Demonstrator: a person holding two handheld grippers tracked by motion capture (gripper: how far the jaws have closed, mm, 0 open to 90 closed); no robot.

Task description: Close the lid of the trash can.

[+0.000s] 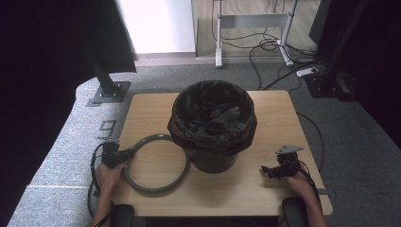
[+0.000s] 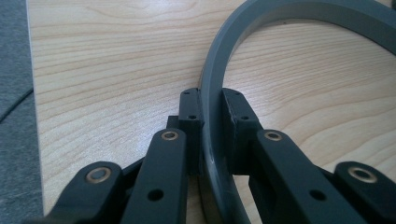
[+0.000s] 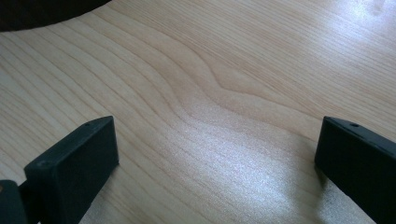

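Forearms and hands are seen entering at the bottom of the high view, each holding a tool over the wooden counter (image 1: 265, 189). At the left, the left tool (image 1: 124, 153) is met by the grey ring (image 1: 156, 189), which lies flat on the counter with its far side tucked against the base of the bin (image 1: 213, 161). That bin stands at the middle of the counter, and a black bag (image 1: 213, 113) is draped over its rim. At the right, the right tool (image 1: 270, 171) is held near the counter's edge, well apart from ring and bin.

From the left gripper view, the ring (image 2: 215, 93) is seen passing upright between the two black pads, which are pressed against its inner and outer faces; the left tool (image 2: 212, 105) is thus closed on the ring's band. The step in hand is judged to be the taking hold of the ring, with the lift not yet made.

From the right gripper view, the right tool (image 3: 217, 144) is shown with its jaws spread wide over bare wood, nothing between them.

Next, the ring would probably need to be raised clear of the counter and carried over the bin's rim to clamp the bag; support from the right tool on the opposite side may be called for, so that the ring is kept level.
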